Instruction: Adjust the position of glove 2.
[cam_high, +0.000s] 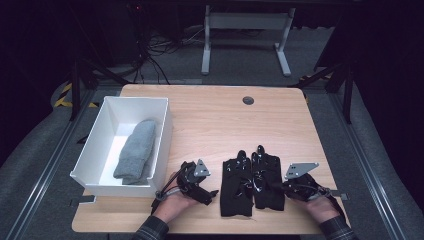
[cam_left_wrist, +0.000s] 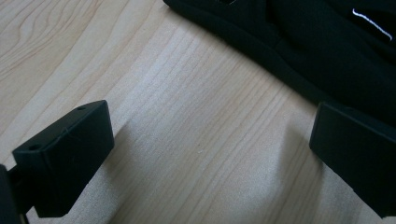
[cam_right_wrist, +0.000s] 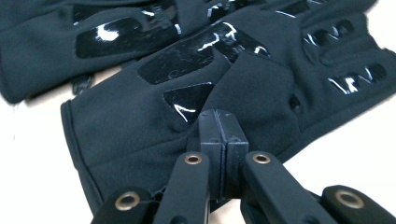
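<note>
Two black gloves with shiny grip patches lie side by side, palms up, near the table's front edge. One is the left glove (cam_high: 236, 187) (cam_right_wrist: 46, 42), the other the right glove (cam_high: 267, 180) (cam_right_wrist: 140, 121). My left gripper (cam_high: 209, 195) (cam_left_wrist: 210, 154) rests low on the wood just left of the left glove (cam_left_wrist: 327, 51). It is open, with bare table between its jaws. My right gripper (cam_high: 281, 187) (cam_right_wrist: 223, 126) is shut, jaws pressed flat together, its tip down on the right glove's palm near the thumb. Whether fabric is pinched between them I cannot tell.
A white bin (cam_high: 165, 130) stands at the table's left side with a grey sock (cam_high: 136, 150) lying inside. The wooden table (cam_high: 225, 120) has a round cable grommet (cam_high: 248, 100) near its far edge. Desk legs and cables stand on the floor beyond.
</note>
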